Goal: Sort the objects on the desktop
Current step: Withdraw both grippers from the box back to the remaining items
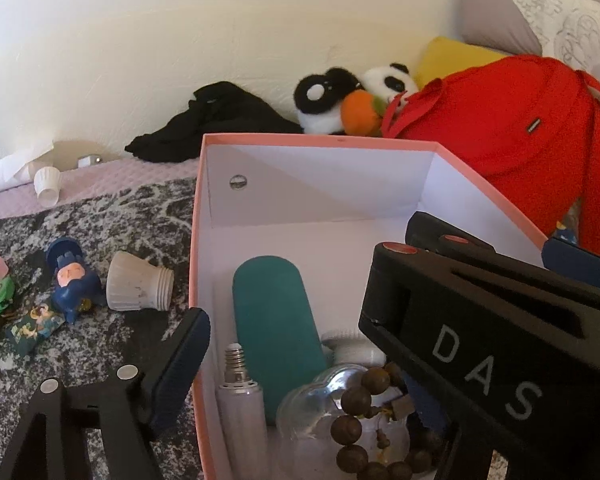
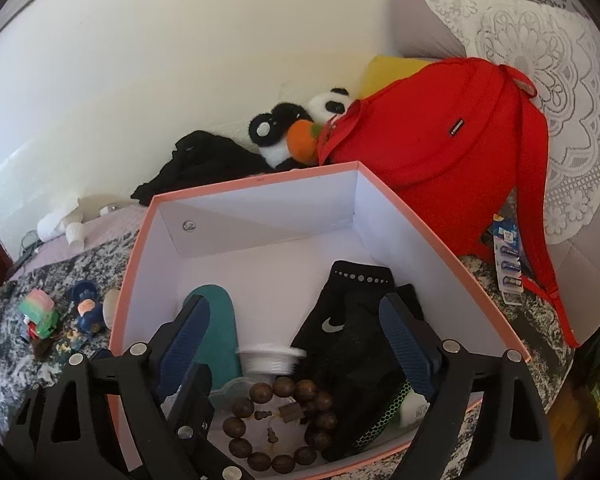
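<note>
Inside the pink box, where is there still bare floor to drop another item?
The pink box has bare white floor along its far wall, behind the teal case and black sock. The near end is crowded: wooden bead bracelet, white cap.

Open right claw (image 2: 296,344) over pink box (image 2: 256,178); beads (image 2: 280,424) inside.

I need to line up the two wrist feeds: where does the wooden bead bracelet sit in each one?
Left wrist: wooden bead bracelet at bottom centre, in the box's near end, over a clear plastic piece.
Right wrist: bottom centre, beside the black sock.
Shared landmark: the teal case lying in the pink box.
</note>
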The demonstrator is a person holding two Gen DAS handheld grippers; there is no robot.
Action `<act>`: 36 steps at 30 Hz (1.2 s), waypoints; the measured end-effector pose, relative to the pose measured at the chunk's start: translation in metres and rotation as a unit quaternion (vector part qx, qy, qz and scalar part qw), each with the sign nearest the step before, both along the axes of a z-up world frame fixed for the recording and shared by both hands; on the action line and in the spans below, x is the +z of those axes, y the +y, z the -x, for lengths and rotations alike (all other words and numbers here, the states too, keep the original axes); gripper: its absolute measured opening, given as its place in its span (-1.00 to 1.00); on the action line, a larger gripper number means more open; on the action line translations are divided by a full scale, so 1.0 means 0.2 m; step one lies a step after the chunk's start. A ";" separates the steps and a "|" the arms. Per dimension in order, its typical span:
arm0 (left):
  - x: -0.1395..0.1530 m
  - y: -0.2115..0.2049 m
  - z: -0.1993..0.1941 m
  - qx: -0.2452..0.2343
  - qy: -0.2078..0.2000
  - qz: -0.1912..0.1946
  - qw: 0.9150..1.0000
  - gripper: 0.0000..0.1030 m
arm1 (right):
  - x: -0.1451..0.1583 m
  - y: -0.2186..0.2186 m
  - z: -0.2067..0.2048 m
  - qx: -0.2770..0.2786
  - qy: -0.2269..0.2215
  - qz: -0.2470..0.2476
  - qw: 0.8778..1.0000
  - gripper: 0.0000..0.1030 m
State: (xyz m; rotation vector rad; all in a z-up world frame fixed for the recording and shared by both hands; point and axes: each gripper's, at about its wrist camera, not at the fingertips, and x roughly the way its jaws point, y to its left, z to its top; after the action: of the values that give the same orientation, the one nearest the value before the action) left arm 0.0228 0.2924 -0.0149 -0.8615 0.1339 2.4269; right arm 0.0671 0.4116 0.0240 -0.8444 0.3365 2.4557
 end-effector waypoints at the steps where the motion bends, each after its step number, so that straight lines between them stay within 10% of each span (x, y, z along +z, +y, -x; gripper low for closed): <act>1: 0.00 0.00 0.00 0.000 -0.001 -0.001 1.000 0.52 | 0.00 0.00 0.00 0.000 0.000 0.000 1.000 0.75; 36: 0.02 -0.59 0.22 0.122 0.005 0.001 0.993 0.55 | 0.06 -0.49 0.23 0.076 0.022 0.004 0.997 0.76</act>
State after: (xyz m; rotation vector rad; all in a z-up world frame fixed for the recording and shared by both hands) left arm -0.0216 0.1745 -0.0113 -0.9127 0.0351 2.6570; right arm 0.0213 0.3142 0.0360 -0.8476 0.3084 2.6190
